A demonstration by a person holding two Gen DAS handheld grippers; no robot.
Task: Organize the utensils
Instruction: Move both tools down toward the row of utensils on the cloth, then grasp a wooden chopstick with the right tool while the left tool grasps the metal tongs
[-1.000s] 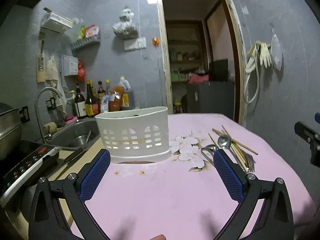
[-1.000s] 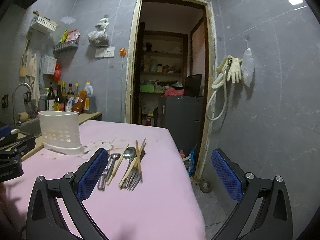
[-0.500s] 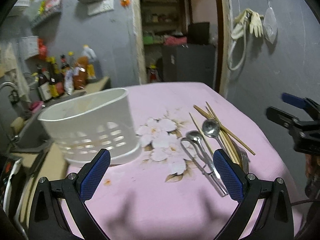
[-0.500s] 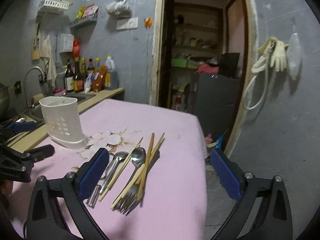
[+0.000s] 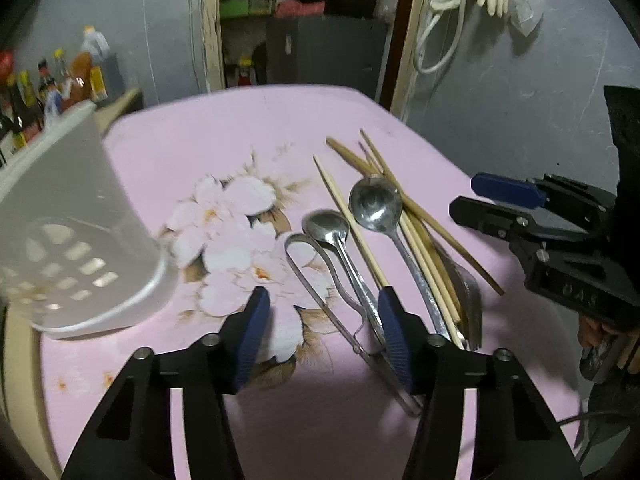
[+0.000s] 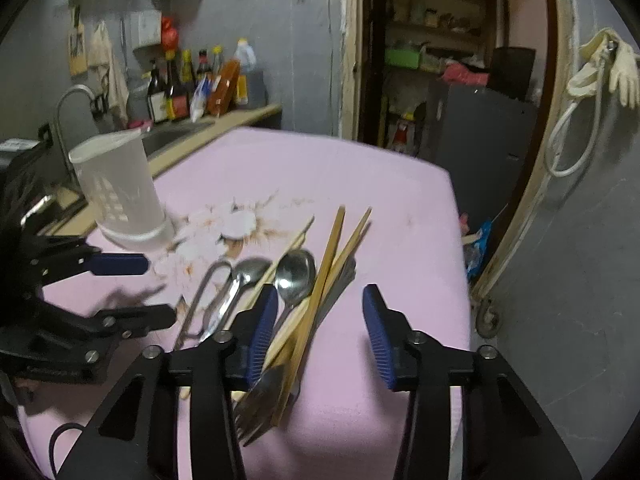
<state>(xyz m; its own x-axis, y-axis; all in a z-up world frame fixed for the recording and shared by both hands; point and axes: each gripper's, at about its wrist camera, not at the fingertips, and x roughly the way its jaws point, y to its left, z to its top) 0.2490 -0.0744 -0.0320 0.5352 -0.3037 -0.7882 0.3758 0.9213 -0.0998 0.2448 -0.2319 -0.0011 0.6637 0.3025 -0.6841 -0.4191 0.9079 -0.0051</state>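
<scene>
Utensils lie ahead of both grippers on the bench [image 5: 200, 140]: left gripper [image 5: 322, 330] spread near the tongs [image 5: 320, 280], right gripper [image 6: 318, 334] spread (holding nothing) over chopsticks [image 6: 320, 292].

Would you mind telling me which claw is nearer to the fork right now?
The right claw. It hangs over the fork, whose tines lie beside its left finger. The left claw sits further left, above the tongs, apart from the fork.
</scene>
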